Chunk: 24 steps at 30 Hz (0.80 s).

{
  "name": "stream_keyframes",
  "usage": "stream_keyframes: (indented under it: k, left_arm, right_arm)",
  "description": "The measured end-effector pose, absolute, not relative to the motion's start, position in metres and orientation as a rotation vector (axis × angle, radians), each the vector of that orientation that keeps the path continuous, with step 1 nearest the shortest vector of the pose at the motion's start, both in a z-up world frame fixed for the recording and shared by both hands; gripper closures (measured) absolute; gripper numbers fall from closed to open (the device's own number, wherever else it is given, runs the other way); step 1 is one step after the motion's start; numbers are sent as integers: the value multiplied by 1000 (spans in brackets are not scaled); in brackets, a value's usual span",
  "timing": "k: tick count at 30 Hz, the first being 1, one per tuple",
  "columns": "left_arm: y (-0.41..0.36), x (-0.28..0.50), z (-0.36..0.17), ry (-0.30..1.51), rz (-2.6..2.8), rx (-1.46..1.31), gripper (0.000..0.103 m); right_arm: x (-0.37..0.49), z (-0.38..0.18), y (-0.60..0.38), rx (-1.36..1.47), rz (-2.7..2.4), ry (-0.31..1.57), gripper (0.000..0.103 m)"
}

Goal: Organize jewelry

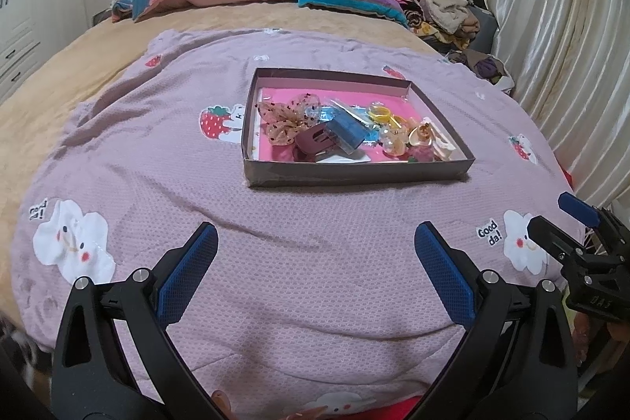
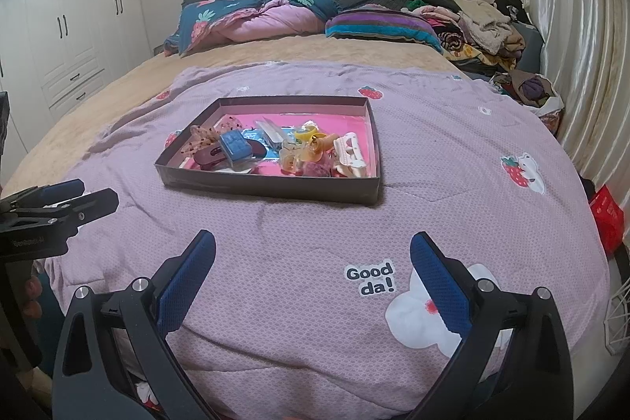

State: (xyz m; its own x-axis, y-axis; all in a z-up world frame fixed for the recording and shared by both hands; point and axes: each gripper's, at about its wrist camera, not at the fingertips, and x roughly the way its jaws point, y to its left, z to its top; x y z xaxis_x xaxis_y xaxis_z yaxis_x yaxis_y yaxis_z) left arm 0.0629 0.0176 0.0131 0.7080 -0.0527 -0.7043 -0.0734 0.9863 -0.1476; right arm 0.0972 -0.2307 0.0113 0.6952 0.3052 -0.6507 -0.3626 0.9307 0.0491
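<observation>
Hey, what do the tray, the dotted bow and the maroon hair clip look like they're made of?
Tray: likely cardboard, matte dark outside with thin, straight folded walls. Dotted bow: sheer mesh fabric, since pink shows through it. Maroon hair clip: probably hard plastic, smooth with a slight sheen.

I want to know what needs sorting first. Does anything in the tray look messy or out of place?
Yes: in the tray everything lies heaped, with the blue box resting tilted on the maroon hair claw. Nothing has spilled onto the blanket.
</observation>
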Motion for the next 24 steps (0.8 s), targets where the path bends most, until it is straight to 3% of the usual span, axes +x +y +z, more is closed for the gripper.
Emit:
stream_keyframes:
  k: [14, 24]
  left_arm:
    - [21, 73, 3, 816, -14, -211, 10]
    - [165, 153, -28, 842, 445, -269, 10]
  right_arm:
    - [120, 0, -239, -71, 316, 740, 4]
    - [250, -38, -323, 55, 3, 814, 4]
